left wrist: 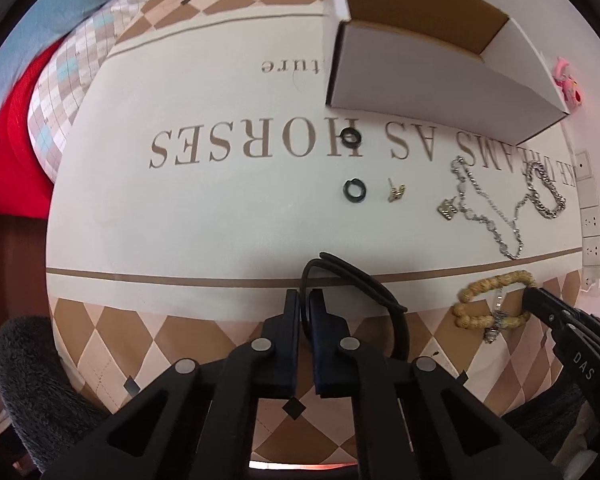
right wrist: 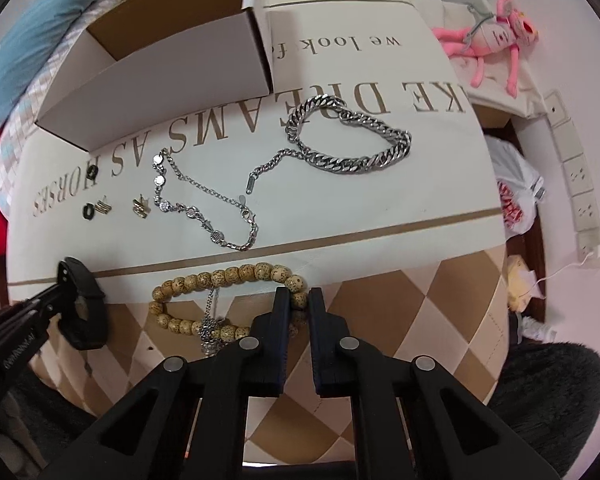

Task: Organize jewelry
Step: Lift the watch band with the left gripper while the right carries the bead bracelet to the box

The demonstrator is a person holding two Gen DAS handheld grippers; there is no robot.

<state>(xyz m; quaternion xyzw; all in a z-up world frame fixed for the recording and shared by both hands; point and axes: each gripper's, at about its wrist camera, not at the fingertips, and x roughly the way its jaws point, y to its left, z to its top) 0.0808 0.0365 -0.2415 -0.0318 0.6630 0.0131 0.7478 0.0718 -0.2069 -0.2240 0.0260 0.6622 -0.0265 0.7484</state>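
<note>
- Plainly, the step in hand is the pick-up: both grippers point down at the patterned cloth [left wrist: 220, 220], each closed on a piece of jewelry, and nothing is in the box [left wrist: 432, 68] yet as far as its visible part shows.
- Box: white card, open, at the upper right of the left wrist view and the upper left of the right wrist view; it is the likely place for the pieces.
- Left gripper [left wrist: 305, 300]: jaws all but shut, pinching a thin black cord [left wrist: 352, 276] at the bottom centre of its view.
- Right gripper [right wrist: 299, 300]: jaws nearly shut on the bead bracelet [right wrist: 224, 272], gripped at its right end.
- Left on the cloth: a heavy chain [right wrist: 352, 140], a fine chain [right wrist: 204, 204], two gold earrings [right wrist: 140, 206] and two black rings [left wrist: 354, 191].
- Next move, by judgement: lift both straight up, check that cord and beads hang free, then carry them over the box wall and let go inside.
</note>
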